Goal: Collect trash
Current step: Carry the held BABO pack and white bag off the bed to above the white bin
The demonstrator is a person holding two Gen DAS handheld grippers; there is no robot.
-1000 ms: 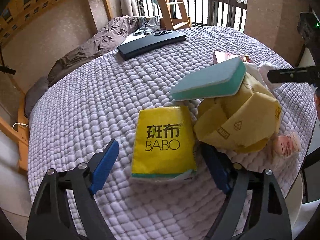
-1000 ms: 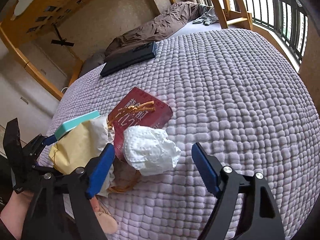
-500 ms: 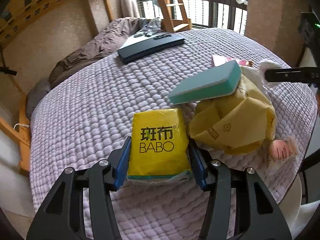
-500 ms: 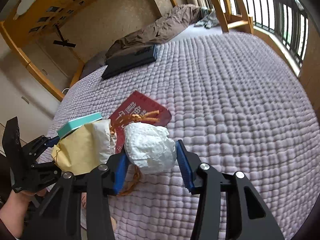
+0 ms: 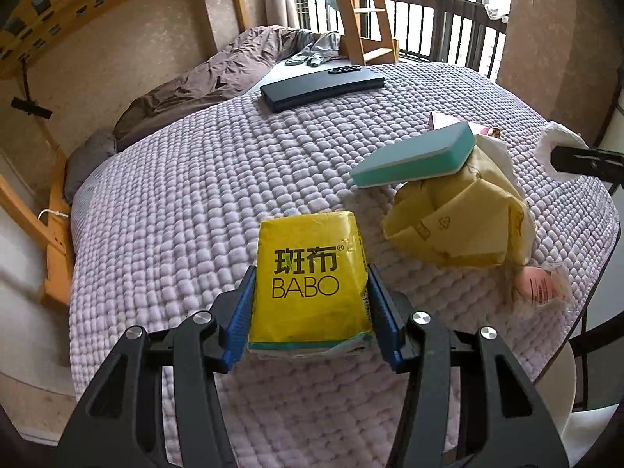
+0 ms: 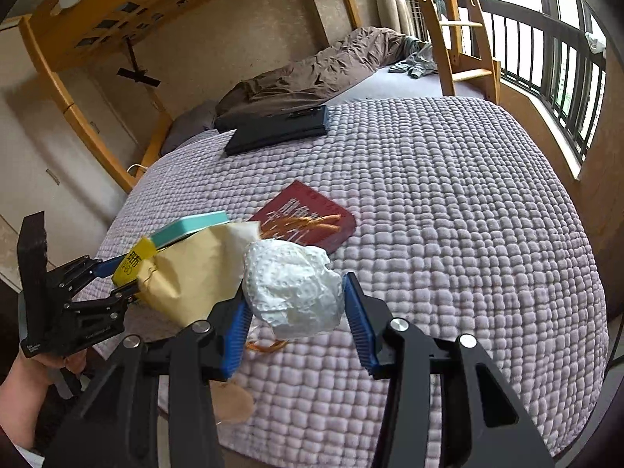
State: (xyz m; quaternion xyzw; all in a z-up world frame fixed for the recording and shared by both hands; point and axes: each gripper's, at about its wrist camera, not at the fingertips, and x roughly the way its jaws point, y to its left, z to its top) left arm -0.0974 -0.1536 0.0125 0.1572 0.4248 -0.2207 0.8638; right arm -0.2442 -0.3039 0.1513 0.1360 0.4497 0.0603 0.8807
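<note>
Both grippers' fingers have closed, left [image 5: 310, 308] pinching the yellow pack [image 5: 308, 280], right [image 6: 296, 312] the crumpled tissue [image 6: 292, 288].

Only clear text is on the yellow tissue pack [image 5: 310, 279]: black "斑布" with a little ® mark, and "BABO" under it. The crumpled yellow paper bag [image 5: 456, 220] near the bed's right edge has a recycling triangle. The dark red packet [image 6: 308, 218] has pale characters, too hidden to read.
</note>
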